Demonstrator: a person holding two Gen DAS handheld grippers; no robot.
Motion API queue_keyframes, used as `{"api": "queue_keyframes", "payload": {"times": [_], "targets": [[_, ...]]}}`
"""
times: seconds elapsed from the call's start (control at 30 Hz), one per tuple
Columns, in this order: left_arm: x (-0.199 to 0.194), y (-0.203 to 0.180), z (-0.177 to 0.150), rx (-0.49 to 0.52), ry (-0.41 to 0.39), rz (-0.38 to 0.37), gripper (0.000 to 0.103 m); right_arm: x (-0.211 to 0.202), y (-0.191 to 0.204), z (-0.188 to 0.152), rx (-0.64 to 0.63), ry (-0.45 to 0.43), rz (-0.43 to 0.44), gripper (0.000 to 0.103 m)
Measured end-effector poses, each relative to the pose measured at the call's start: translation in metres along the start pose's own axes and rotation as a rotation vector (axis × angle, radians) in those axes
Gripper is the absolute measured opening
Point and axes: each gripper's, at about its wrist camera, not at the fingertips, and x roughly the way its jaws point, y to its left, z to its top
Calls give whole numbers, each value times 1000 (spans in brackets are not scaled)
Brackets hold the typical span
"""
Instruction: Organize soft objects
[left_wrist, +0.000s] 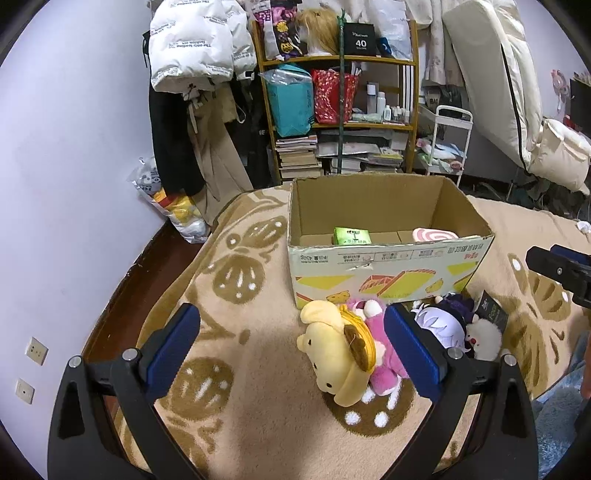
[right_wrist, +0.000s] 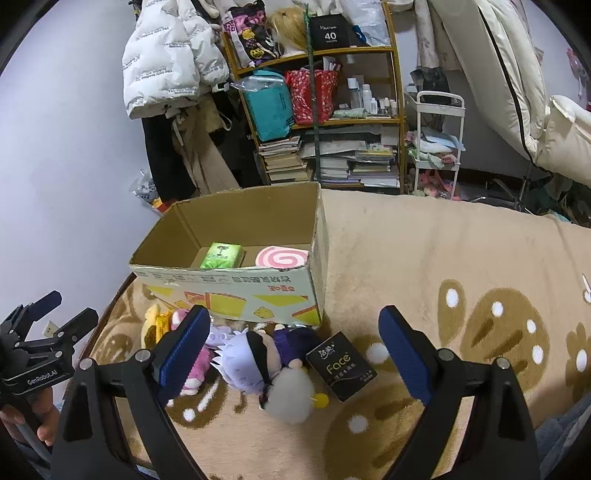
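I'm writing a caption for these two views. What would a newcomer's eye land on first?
Probably the open cardboard box on the beige patterned rug, with a green pack and a pink swirl cushion inside. Next, the toys piled before it: a yellow plush, a pink plush, a white-haired doll.

tongs (left_wrist: 291, 350) — black frames | blue pads (left_wrist: 173, 347) | silver screws — "GenRobot.AI" marking

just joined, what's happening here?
A person holds a gripper in each hand over a rug. Both the left gripper and right gripper are open and empty. Plush toys and a black pack lie before the cardboard box, which already holds a green pack and a pink swirl cushion.
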Motion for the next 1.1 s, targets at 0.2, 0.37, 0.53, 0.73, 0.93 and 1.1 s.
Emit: {"api": "queue_keyframes", "payload": {"times": [0.2,0.37,0.53,0.73,0.93,1.1], "targets": [[11,-5,1,10,-10,16,99,14,-5,-1,10,33,-16,97],[21,-8,2,8,6,-3,99,27,-8,-2,29,71,-16,97],[32,-15,0,44,21,5,99,39,-10,-5,37,102,-18,97],[44,-19,1,56,40,-4,99,53,-12,-8,41,137,-34,97],[58,-16,-2,30,86,-70,99,62,-15,-9,57,159,-49,97],[65,-15,-2,12,106,-80,99,68,-23,-10,90,180,-49,97]]}}
